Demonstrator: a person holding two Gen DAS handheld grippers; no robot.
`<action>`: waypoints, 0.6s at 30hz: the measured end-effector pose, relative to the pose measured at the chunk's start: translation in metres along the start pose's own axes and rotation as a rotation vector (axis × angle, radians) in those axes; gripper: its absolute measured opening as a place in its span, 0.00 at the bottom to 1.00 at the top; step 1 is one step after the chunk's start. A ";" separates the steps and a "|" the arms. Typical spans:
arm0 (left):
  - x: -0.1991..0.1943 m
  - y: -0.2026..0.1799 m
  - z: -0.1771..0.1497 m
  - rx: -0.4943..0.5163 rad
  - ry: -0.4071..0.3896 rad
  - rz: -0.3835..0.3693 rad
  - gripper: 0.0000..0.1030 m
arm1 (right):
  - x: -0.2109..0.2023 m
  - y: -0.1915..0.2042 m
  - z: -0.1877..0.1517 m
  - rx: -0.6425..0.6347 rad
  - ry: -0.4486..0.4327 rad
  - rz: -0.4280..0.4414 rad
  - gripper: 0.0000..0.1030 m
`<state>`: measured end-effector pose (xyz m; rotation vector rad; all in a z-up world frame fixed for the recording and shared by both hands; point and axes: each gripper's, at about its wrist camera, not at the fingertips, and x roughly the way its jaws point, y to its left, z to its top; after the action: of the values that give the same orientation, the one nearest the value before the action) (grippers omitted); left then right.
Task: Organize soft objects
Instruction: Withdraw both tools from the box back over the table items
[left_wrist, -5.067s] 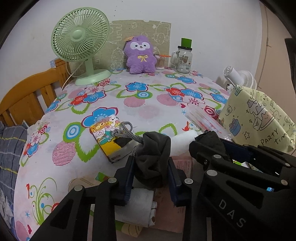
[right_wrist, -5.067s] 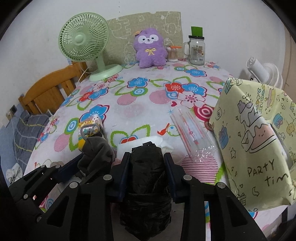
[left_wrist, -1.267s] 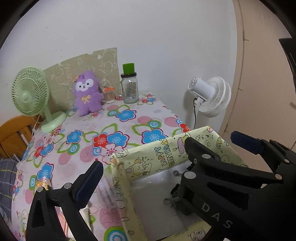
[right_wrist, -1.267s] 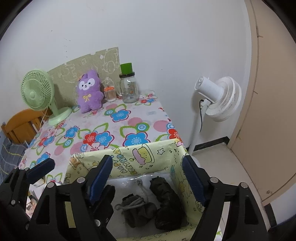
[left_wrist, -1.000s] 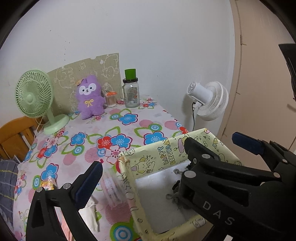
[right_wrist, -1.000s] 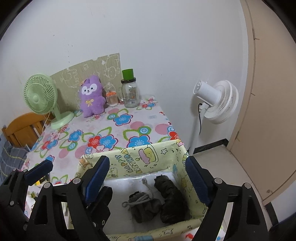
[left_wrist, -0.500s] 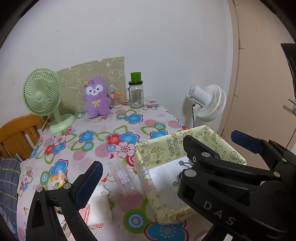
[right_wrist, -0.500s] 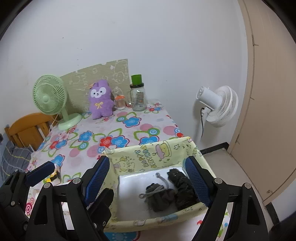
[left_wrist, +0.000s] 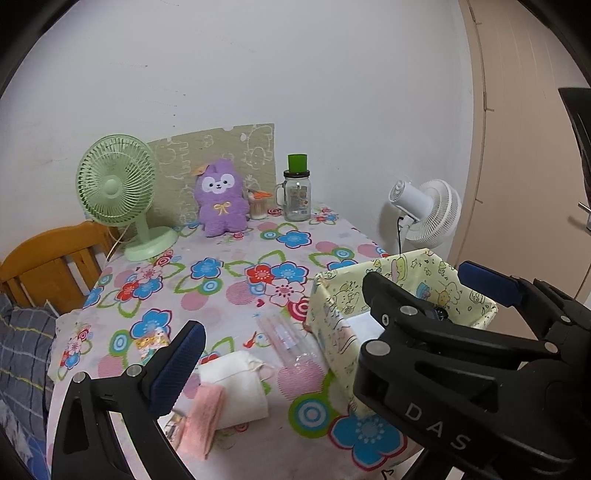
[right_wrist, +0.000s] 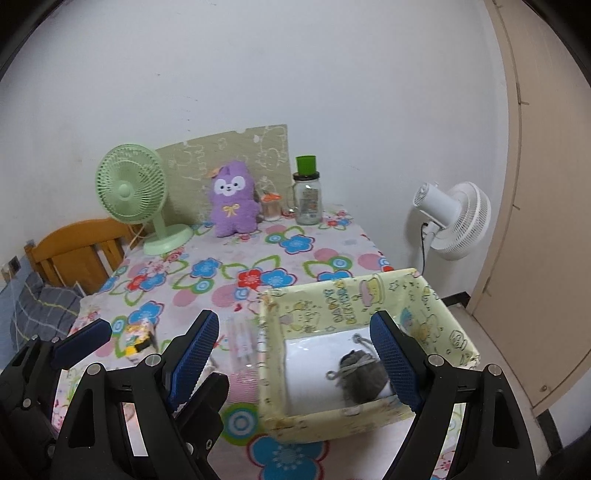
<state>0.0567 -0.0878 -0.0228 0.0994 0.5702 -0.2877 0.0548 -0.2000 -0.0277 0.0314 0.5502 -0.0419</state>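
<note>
A yellow cartoon-print box (right_wrist: 354, 306) (left_wrist: 406, 273) stands at the table's front right corner. A grey rolled sock (right_wrist: 360, 376) lies inside it on a white liner, and my right finger hides whatever lies beside it. My right gripper (right_wrist: 295, 321) hangs open in front of the box, with nothing between its blue pads. My left gripper (left_wrist: 295, 343) is open too. Its right finger is hidden behind the right gripper. Below it lie a white cloth roll (left_wrist: 236, 387) and a pink cloth (left_wrist: 205, 417). A purple plush (left_wrist: 221, 197) sits at the back.
A clear plastic sleeve (left_wrist: 291, 347) and a small patterned pouch (left_wrist: 151, 341) lie left of the box. At the back stand a green fan (left_wrist: 118, 184), a glass jar (left_wrist: 296, 197) and a small cup. A wooden chair (left_wrist: 48, 266) is left and a white floor fan (left_wrist: 428, 214) right.
Both grippers have drawn back from the box, still open. The socks they held five seconds ago lie in the box. The white roll and pink cloth have come into view.
</note>
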 end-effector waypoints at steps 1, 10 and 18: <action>-0.003 0.003 -0.001 0.002 -0.005 -0.004 0.96 | -0.001 0.003 0.000 -0.001 -0.001 0.007 0.84; -0.017 0.023 -0.011 -0.013 -0.014 0.010 0.93 | -0.011 0.029 -0.007 -0.024 -0.018 0.043 0.84; -0.023 0.042 -0.022 -0.051 -0.021 0.018 0.93 | -0.014 0.049 -0.014 -0.044 -0.015 0.070 0.84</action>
<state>0.0388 -0.0385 -0.0281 0.0518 0.5556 -0.2564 0.0377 -0.1506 -0.0312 0.0080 0.5342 0.0382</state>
